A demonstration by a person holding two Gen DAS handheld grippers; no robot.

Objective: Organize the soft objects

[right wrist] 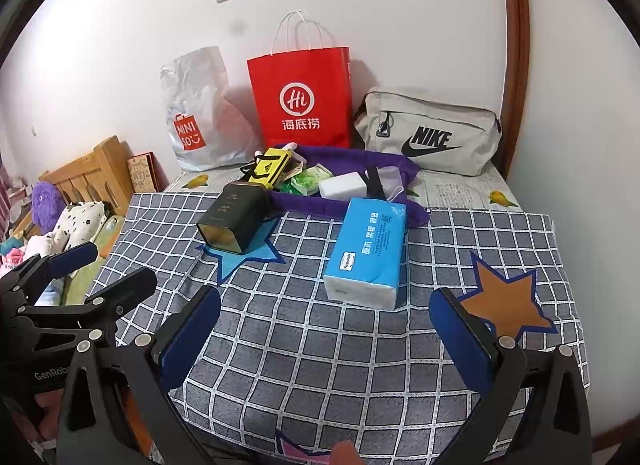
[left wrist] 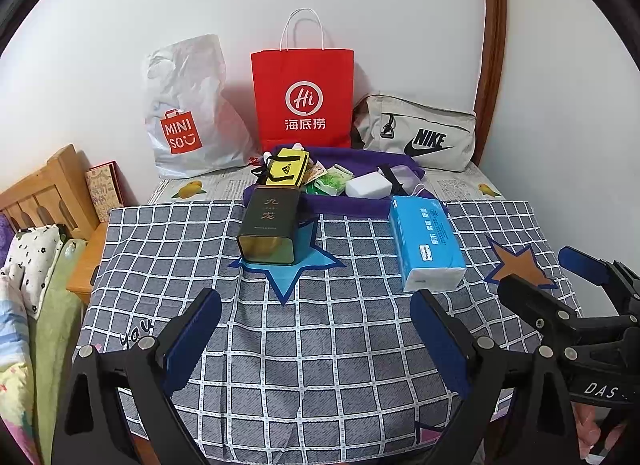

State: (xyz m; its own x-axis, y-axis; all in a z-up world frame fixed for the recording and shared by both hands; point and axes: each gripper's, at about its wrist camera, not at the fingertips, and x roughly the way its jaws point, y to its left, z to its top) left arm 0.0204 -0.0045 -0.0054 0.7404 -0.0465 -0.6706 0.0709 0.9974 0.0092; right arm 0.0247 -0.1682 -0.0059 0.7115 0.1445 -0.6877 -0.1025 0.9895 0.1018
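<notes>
A blue tissue pack (left wrist: 426,243) (right wrist: 366,251) lies on the checked cloth (left wrist: 320,337) (right wrist: 320,345). A dark tin (left wrist: 271,225) (right wrist: 236,219) lies on its side on a blue star. Behind them a purple cloth (left wrist: 348,207) (right wrist: 340,205) holds a yellow pouch (left wrist: 286,167) (right wrist: 272,167), green packets (left wrist: 332,181) (right wrist: 306,179) and a white block (left wrist: 368,184) (right wrist: 343,185). My left gripper (left wrist: 316,341) (right wrist: 96,269) is open and empty near the front edge. My right gripper (right wrist: 324,341) (left wrist: 552,269) is open and empty, short of the tissue pack.
Against the wall stand a white plastic bag (left wrist: 188,113) (right wrist: 200,113), a red paper bag (left wrist: 304,99) (right wrist: 300,101) and a grey waist bag (left wrist: 420,133) (right wrist: 428,133). A wooden headboard (left wrist: 48,189) (right wrist: 92,173) and soft toys (right wrist: 60,217) lie left of the table.
</notes>
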